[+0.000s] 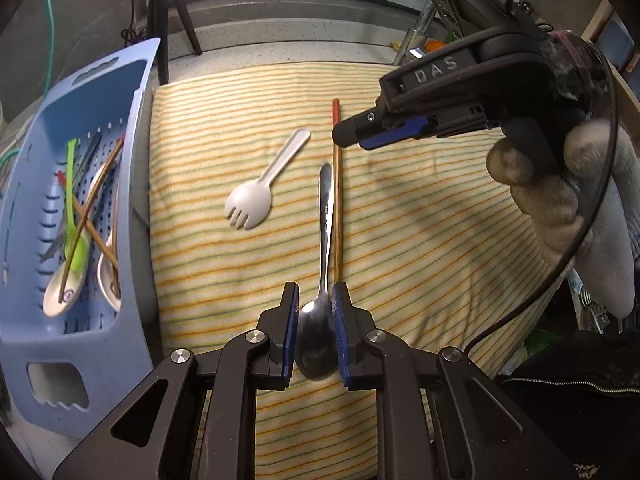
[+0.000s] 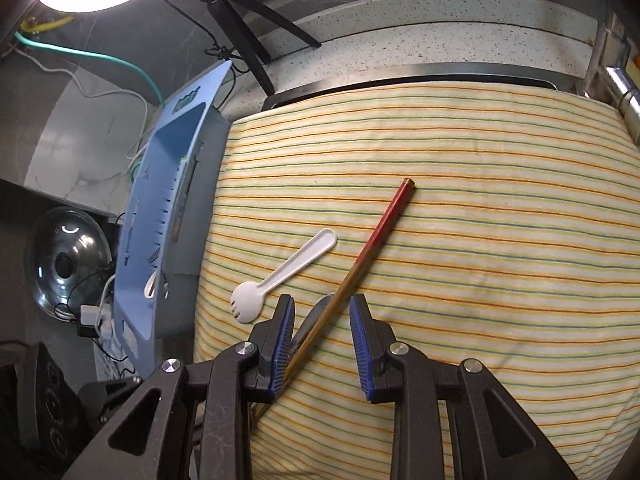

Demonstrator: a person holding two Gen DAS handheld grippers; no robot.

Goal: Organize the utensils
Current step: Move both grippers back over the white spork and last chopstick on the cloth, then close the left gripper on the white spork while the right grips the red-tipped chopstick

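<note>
Left gripper [image 1: 316, 334] clamps the shiny steel spoon's [image 1: 325, 240] bowl on the striped cloth [image 1: 420, 220] (near edge). Right gripper [image 2: 322, 346], jaws apart, straddles the red-tipped wooden chopstick [image 2: 368, 248] w/o touching; white plastic spork [image 1: 262, 184] lies left.

A steel spoon [image 1: 325, 240] lies lengthwise, handle toward 12 o'clock, a red-tipped chopstick [image 1: 337, 200] touching alongside; a white spork [image 1: 264, 184] is seen at 10 o'clock.

1. Speckled stone counter [image 2: 400, 40]: carries a striped cloth [image 1: 420, 208] and, at its left edge, a blue perforated basket [image 1: 136, 128].
2. On the cloth: white plastic spork [image 1: 264, 180]; metal spoon [image 1: 326, 216]; red-tipped chopstick [image 1: 337, 184], touching or just beside the spoon, possibly a pair.
</note>
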